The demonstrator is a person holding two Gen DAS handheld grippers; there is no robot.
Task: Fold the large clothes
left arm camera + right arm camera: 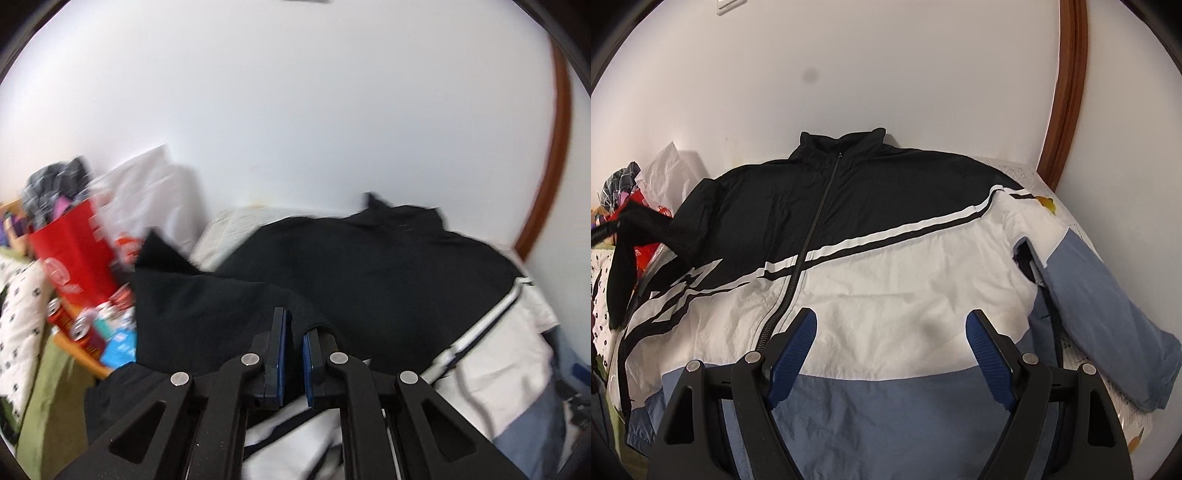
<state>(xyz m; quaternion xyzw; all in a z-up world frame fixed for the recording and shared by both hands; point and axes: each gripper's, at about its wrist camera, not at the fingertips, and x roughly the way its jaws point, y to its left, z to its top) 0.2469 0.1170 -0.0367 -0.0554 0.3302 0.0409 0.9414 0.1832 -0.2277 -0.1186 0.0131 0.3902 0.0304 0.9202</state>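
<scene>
The folding is only at its beginning, as I judge it. The jacket (886, 258) lies spread flat on the bed (1027, 171), front side up, with the zipper (812, 225) closed and the collar (842, 142) toward the white wall (886, 74). The body is not folded yet: the hem, the chest and the shoulders all lie open in one layer.

The first step is in hand. The left tongs (293, 339) are clamped together on the black sleeve (207, 295), and this sleeve hangs lifted above the jacket, so in the right wrist view it stands up at the left edge, off the bed. I think it is being carried across the chest. The right tongs (890, 332) are wide apart and hold nothing; they hover over the lower white part of the jacket, not touching it as far as I can see.

What is left: to lay this black sleeve on the body, to fold in the blue sleeve (1108, 302), which lies stretched out at the right side, and then to fold the body itself.

The jacket is of thin, wrinkled fabric, black at the top, white in the middle and blue at the bottom, with diagonal black and white stripes (905, 229) across the chest. Beside the bed, at the left, there is a red bag (74, 251) and some cans (62, 317).
</scene>
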